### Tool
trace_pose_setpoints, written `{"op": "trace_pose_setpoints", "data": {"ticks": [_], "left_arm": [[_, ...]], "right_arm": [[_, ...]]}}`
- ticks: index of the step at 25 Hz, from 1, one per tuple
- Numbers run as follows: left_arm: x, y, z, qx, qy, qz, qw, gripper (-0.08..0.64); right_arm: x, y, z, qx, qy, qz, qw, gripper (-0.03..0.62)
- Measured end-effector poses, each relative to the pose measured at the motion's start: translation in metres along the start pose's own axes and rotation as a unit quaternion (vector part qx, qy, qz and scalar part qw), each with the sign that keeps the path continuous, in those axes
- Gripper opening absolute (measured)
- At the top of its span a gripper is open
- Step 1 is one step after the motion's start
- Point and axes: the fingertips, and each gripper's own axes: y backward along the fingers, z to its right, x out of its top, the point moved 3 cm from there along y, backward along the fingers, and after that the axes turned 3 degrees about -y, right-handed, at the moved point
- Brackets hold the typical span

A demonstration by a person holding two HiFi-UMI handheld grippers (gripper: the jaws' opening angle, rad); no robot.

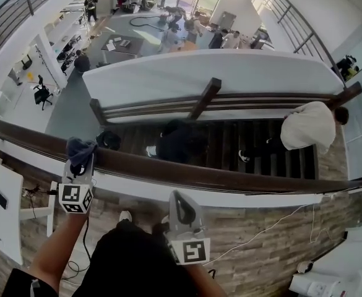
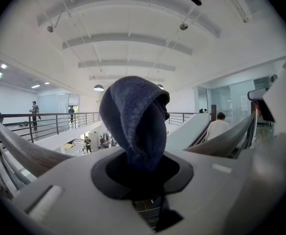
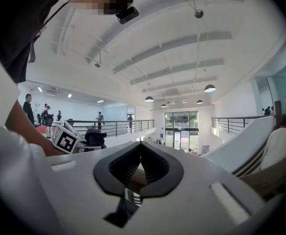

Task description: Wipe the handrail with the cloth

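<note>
"Since the cloth (image 1: pixel 80 148) was bunched in the left gripper (image 1: pixel 81 163), how would it have handled?"

"Soft, light and limp, I judged. The jaws were clamped on its lower end and the loose top fold flopped over, so a grip low on the bunch suited it. It sat right at the dark wooden handrail (image 1: pixel 187 173), toward the left of the head view; contact I couldn't confirm."

"And the right gripper (image 1: pixel 179 208)?"

"Closed on nothing, just short of the rail."

"Counts?"

"One cloth, two grippers, one near handrail, and a second rail (image 1: pixel 230 101) across the stairs (image 1: pixel 230 142)."

Dark wooden handrail (image 1: pixel 168 169) with a bunched blue cloth (image 1: pixel 80 148) on its left stretch
</note>
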Motion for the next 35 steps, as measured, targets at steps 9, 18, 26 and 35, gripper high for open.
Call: {"op": "trace_pose_setpoints", "data": {"ticks": [9,18,26,35], "left_arm": [[0.003,-0.007,0.024,-0.004,0.002,0.002,1.0000,0.084],[0.004,-0.010,0.048,-0.014,-0.002,-0.001,0.9999,0.083],[0.007,-0.015,0.072,-0.021,0.012,-0.006,0.9997,0.083],[0.013,-0.020,0.114,-0.035,0.014,0.000,0.9993,0.083]], "right_arm": [[-0.007,0.022,0.027,-0.014,0.002,-0.013,1.000,0.003],[-0.012,0.036,0.049,-0.020,0.000,-0.019,1.000,0.003],[-0.014,0.047,0.075,-0.027,-0.012,-0.016,0.999,0.002],[-0.012,0.060,0.102,-0.040,-0.022,-0.009,0.999,0.002]]}}
